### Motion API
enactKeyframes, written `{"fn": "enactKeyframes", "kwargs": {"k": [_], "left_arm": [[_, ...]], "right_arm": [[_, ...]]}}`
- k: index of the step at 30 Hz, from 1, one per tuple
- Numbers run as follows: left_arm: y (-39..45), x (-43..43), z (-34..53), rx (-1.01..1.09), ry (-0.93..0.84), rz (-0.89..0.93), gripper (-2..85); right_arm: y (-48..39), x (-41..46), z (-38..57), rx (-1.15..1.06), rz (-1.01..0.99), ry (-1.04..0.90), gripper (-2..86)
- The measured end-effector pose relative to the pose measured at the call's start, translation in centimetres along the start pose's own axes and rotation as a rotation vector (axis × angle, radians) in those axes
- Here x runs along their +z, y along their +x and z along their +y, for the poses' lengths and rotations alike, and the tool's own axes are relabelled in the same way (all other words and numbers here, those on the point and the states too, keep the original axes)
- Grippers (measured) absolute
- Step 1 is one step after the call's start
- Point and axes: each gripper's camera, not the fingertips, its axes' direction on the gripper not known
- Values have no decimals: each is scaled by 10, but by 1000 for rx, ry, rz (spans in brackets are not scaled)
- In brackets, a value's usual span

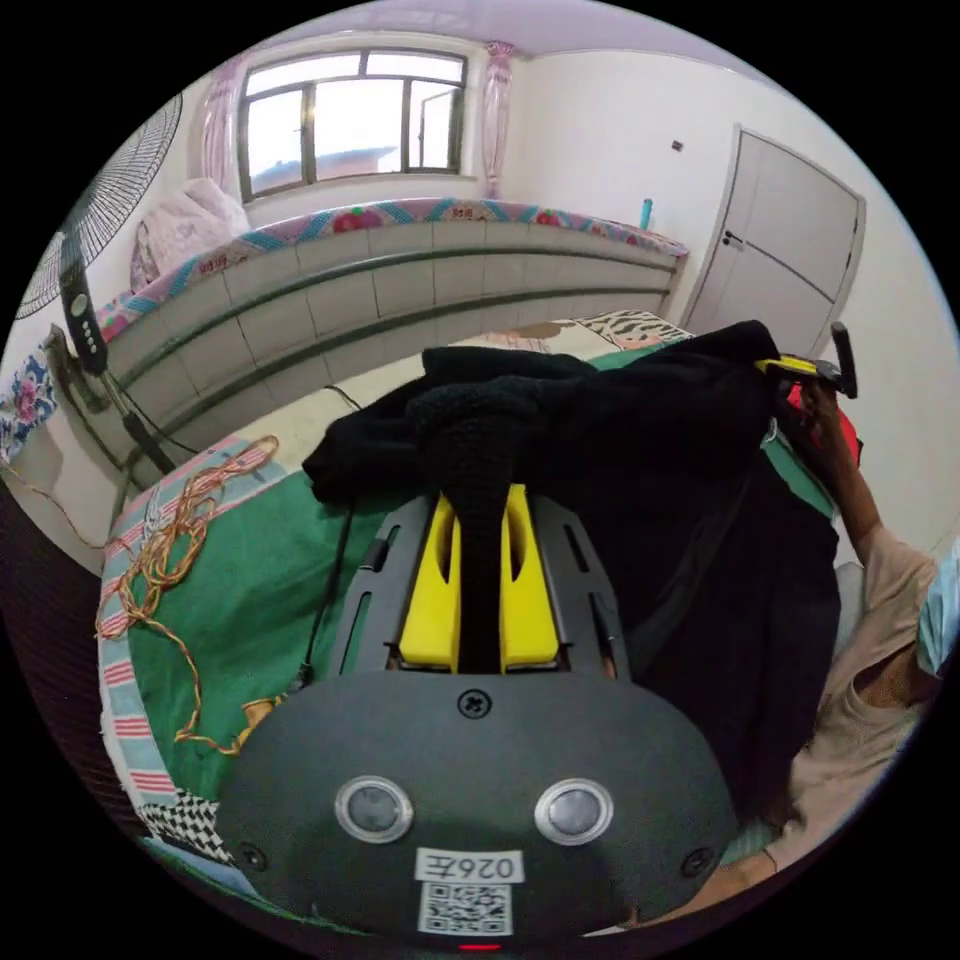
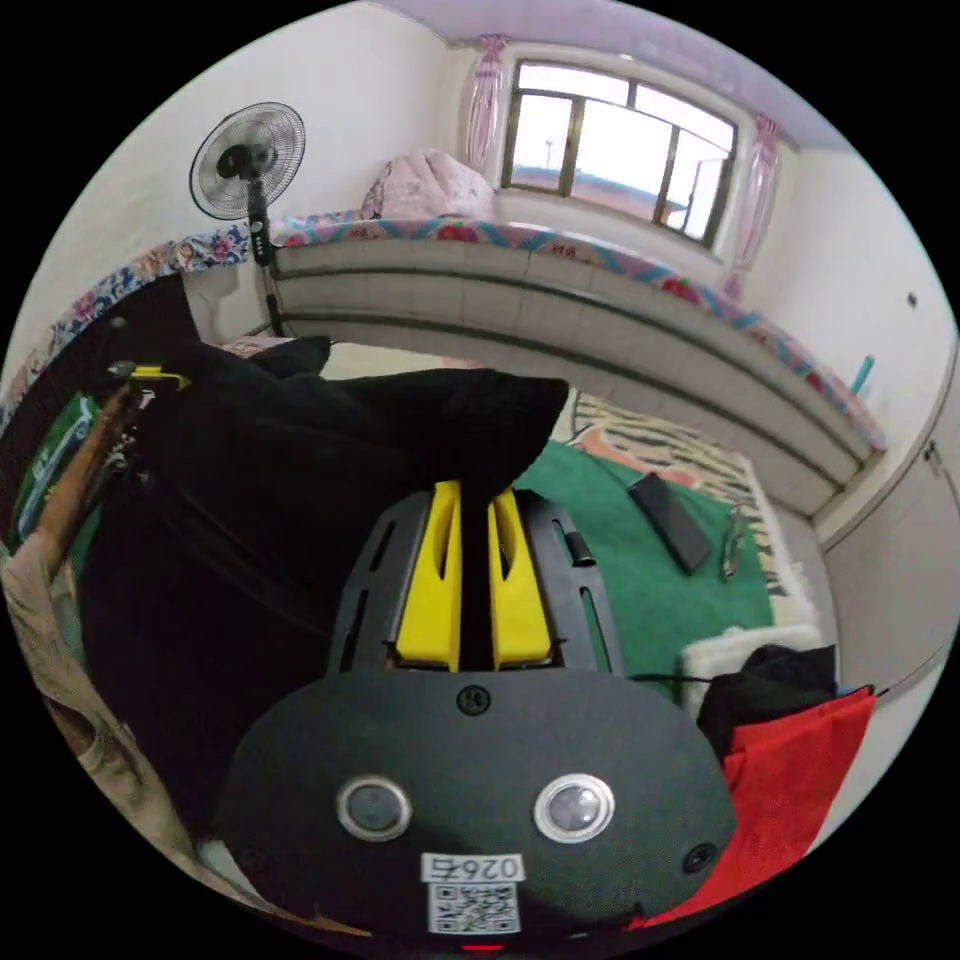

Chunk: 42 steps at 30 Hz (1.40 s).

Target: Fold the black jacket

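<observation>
You have both sets of fingers clamped on the black jacket [image 1: 600, 440]: the left gripper [image 1: 478, 520] pinches one bunched part, the right gripper [image 2: 475, 520] another. It hangs between them above the green bed cover [image 1: 250, 570], likely so it can spread flat for folding.

Left gripper [image 1: 478, 520]: yellow jaws closed on a knitted black cuff.
Black jacket [image 1: 640, 450]: lifted above the bed, stretched from the left gripper across to the right gripper.
Right gripper [image 1: 805, 368]: far edge of the jacket, yellow tips pinching the cloth, with a hand just below it.
Green bedspread [image 1: 260, 580]: under the jacket.
Orange cord [image 1: 170, 540]: tangled along the striped edge.
Standing fan [image 1: 85, 300]: left, by the wall.
</observation>
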Motion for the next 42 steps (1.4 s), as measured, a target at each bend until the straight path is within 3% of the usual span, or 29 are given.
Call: {"fn": "enactKeyframes", "kwargs": {"k": [3, 5, 7, 11, 13, 14, 15, 16, 19, 22, 24, 26, 28, 30, 31, 34, 38, 40, 42], "left_arm": [[-27, 47, -16, -138, -52, 90, 119], [-37, 77, -12, -228, -136, 159, 129], [-27, 73, 6, -216, -93, 178, 117], [16, 30, 50, -74, 50, 127, 9], [48, 44, 81, 4, -27, 6, -4], [52, 56, 88, 0, -103, -51, -5], [57, 78, 99, 11, -256, -110, -7], [59, 66, 101, -6, -202, -120, -8], [62, 23, 94, -55, -115, 65, -10], [90, -10, 97, -7, 62, 53, -10], [103, -3, 96, 12, 69, 72, -10], [109, 27, 92, 21, -58, 100, -10], [109, 82, 95, -1, -379, 131, -9], [106, 69, 98, -18, -337, 187, -9], [106, 65, 101, 13, -445, 302, -9], [114, 59, 133, 64, -661, 434, -8], [93, 15, 149, -3, -443, 431, -7], [69, -34, 142, -102, -107, 309, -5], [57, -50, 127, -118, 3, 163, 2]], "right_arm": [[1, 39, -23, 32, 82, 12, 28], [17, 117, -35, 143, 109, -286, 66], [17, 129, -26, 204, 61, -298, 60], [-26, 109, 20, 154, -70, -150, 17], [-52, 131, 48, 97, -74, -253, 0], [-68, 159, 67, 42, -36, -423, -5], [-75, 163, 74, 13, -33, -406, -6], [-83, 146, 83, 43, 6, -271, -8], [-99, 111, 91, 67, -50, -203, -9], [-134, 81, 105, -8, -115, -90, -9], [-155, 86, 111, -29, -152, -113, -9], [-184, 123, 118, -77, -166, -315, -9], [-205, 157, 133, -138, -155, -544, -9], [-217, 145, 140, -149, -216, -571, -9], [-230, 140, 152, -202, -297, -675, -9], [-262, 120, 195, -297, -272, -790, -9], [-281, 93, 220, -226, -257, -623, -9], [-292, 76, 219, -198, -173, -467, -9], [-306, 64, 213, -176, -93, -305, -8]]}}
